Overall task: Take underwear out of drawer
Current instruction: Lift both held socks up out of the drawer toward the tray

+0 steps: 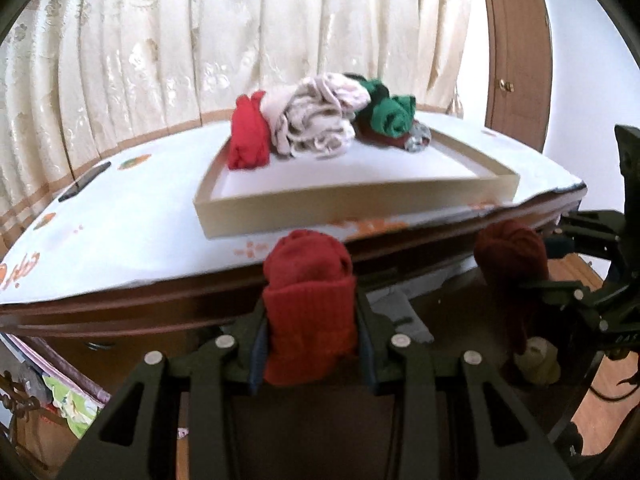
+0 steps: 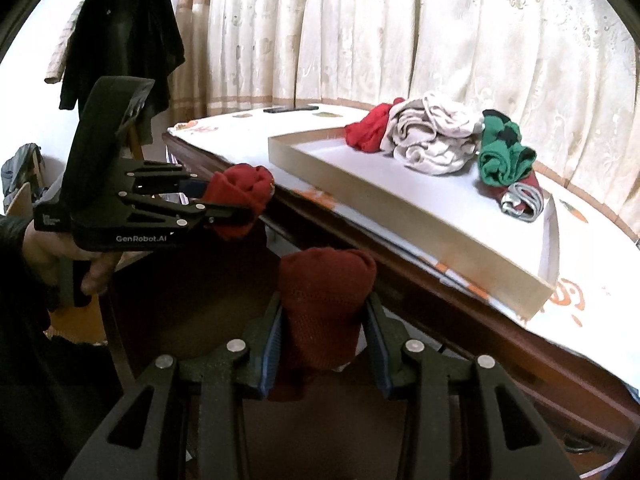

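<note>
I hold a rolled garment in each gripper. My left gripper (image 1: 312, 344) has its fingers (image 1: 366, 344) closed partway around a bright red roll (image 1: 310, 312), pads pressing both its sides. My right gripper (image 2: 326, 344) is closed the same way on a darker maroon roll (image 2: 324, 312). Both rolls hang in the air just in front of the counter (image 1: 100, 232), below its edge. On it sits a shallow tray (image 1: 352, 200) with a pile of rolled garments (image 1: 316, 120) at its far side, the near part bare.

The rolls are soft and loosely wound, so I judge the main risk is one slipping or unwinding if my grip eases before I am over the tray. Coming in too low, a roll could catch the counter's edge or the tray wall and be dragged out of my fingers. My two grippers are near each other and could knock together.
</note>
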Motion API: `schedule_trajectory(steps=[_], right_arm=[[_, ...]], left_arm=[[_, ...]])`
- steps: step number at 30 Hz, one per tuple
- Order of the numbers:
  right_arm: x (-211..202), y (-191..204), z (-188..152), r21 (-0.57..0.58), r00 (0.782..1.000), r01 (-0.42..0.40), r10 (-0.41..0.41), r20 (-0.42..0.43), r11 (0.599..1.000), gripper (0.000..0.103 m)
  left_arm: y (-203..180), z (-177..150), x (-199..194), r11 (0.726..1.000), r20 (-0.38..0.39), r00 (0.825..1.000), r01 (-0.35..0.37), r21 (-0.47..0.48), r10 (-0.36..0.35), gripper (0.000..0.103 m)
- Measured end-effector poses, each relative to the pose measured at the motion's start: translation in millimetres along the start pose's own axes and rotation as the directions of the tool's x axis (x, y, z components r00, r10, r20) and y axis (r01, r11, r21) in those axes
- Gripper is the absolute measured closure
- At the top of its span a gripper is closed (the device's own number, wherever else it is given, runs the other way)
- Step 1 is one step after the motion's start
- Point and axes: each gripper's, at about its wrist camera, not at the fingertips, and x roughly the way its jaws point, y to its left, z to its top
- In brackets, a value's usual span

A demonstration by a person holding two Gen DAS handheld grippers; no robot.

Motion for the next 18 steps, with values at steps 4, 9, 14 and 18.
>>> schedule_trajectory(steps=[4,9,14,18], right_arm=[[-6.7,-0.4,10.3,-0.004,0.999,0.005,-0.005,0.033,1.000,0.062],[-11.1,-0.7,26.6,-0.013,0.998,0.001,-0.001,0.062,1.000,0.062],[-11.0,-1.8,45.1,-0.021,0.996,-0.007,0.009,0.086,1.000,0.062],[-9.6,-5.9,62.7,0.000,0.994,-0.023,0.023,0.107,1.000,0.062]], left_arm=[[3.2,8.9,-7.9,1.000,0.038,0.999,-0.004,-0.004,0.004,0.067],[6.4,23.4,-15.9,1.000,0.072,0.997,-0.003,0.000,0.003,0.067],[8.5,38.6,-21.0,1.000,0.102,0.995,-0.004,0.013,0.002,0.067],[11.4,54.0,-22.0,1.000,0.120,0.993,-0.003,0.022,0.000,0.067]])
